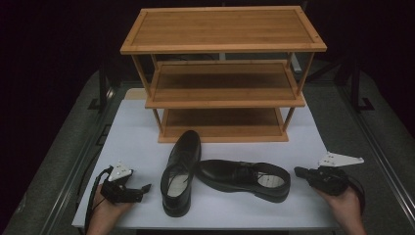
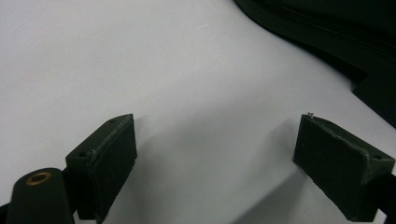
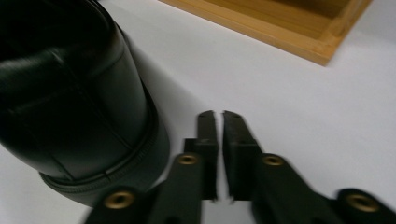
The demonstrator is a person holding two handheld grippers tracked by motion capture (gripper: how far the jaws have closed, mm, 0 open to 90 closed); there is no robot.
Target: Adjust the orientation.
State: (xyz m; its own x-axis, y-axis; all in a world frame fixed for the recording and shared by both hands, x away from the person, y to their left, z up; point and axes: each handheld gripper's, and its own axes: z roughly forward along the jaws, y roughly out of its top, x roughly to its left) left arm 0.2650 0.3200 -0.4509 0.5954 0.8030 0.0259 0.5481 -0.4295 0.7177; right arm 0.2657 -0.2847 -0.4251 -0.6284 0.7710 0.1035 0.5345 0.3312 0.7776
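Two black leather shoes lie on the white tabletop [image 1: 132,132]. One shoe [image 1: 182,169] points its toe at the rack. The other shoe [image 1: 244,179] lies crosswise, toe to the left, heel to the right. My left gripper [image 1: 146,188] rests left of the first shoe, open, with bare table between its jaws [image 2: 215,126]; that shoe's edge [image 2: 336,28] crosses the top right of the left gripper view. My right gripper [image 1: 297,171] sits just right of the crosswise shoe's heel [image 3: 70,93], shut with nothing between its pads [image 3: 219,114].
A three-tier bamboo shoe rack [image 1: 222,73] stands at the back of the table; its bottom shelf corner [image 3: 280,23] shows in the right gripper view. Dark metal rails [image 1: 377,142] run along both sides of the table.
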